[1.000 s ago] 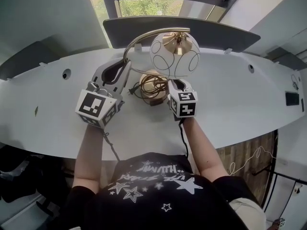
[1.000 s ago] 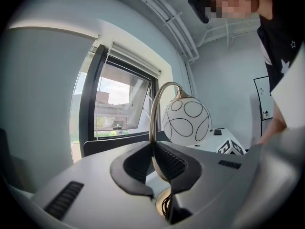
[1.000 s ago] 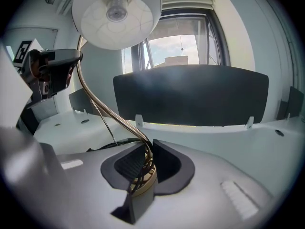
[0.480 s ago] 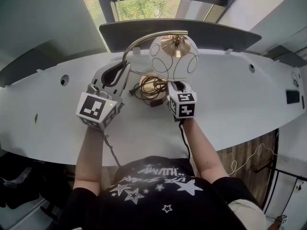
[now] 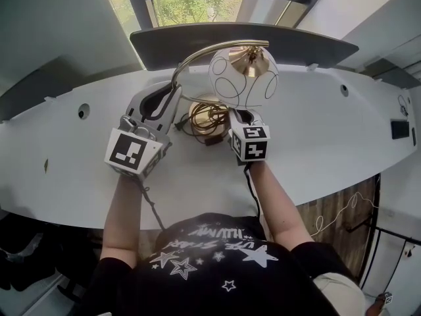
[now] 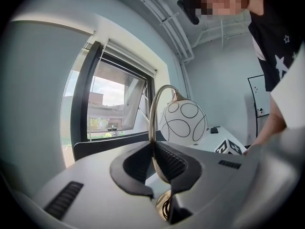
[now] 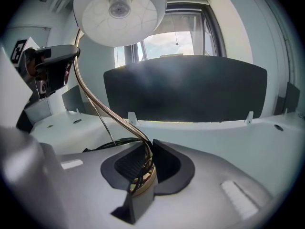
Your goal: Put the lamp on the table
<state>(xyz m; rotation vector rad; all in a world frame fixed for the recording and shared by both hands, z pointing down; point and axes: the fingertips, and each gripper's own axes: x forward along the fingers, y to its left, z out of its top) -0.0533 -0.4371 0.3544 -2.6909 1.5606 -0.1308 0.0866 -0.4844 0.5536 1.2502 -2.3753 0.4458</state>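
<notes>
Left gripper: clenched on the lamp's curved stem. Right gripper: clamped lower down, where that stem meets the base. We list the lamp as upright between the two, its base low over the table; we cannot tell whether it touches the top. Table: long, white, smooth, with a curved front edge, round cable holes near the back and a dark matt screen standing along its far edge. Room: pale grey-blue walls and a dark-framed window with greenery outside. Lamp materials: polished brass stem arching over; round white shade traced with thin black loops; dark cord wound about the base.
</notes>
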